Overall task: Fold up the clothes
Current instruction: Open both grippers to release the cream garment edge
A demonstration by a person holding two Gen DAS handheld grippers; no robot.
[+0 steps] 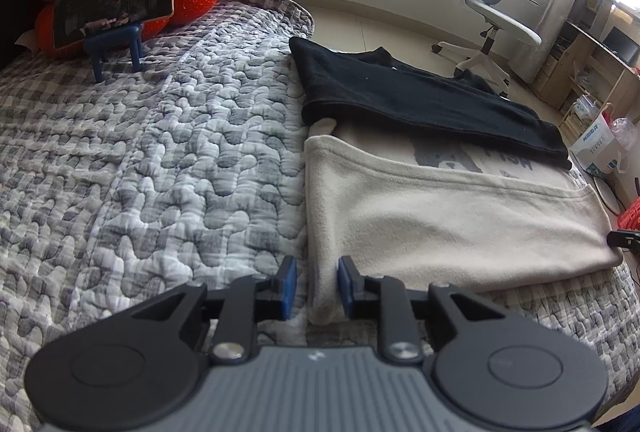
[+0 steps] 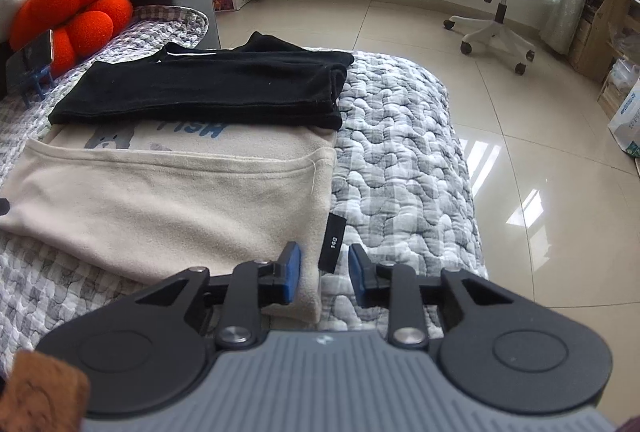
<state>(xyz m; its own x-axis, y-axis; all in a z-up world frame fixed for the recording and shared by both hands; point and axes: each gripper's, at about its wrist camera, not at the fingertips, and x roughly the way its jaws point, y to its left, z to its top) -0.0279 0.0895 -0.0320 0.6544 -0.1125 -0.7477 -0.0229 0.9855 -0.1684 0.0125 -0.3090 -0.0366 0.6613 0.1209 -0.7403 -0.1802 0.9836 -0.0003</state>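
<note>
Left gripper [image 1: 317, 286] jaws narrowly parted astride beige garment [image 1: 440, 228] corner, lower centre; right gripper [image 2: 325, 274] likewise, unclamped.

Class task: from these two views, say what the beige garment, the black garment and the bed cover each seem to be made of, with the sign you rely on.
Beige garment: probably fleece, matte; fuzzy nap and soft thick edges.
Black garment: likely a cotton-type knit, matte; flat folds and stitched hems.
Bed cover: quilted woven fabric, seemingly padded; puffy stitched pockets and a grey check print.
</note>
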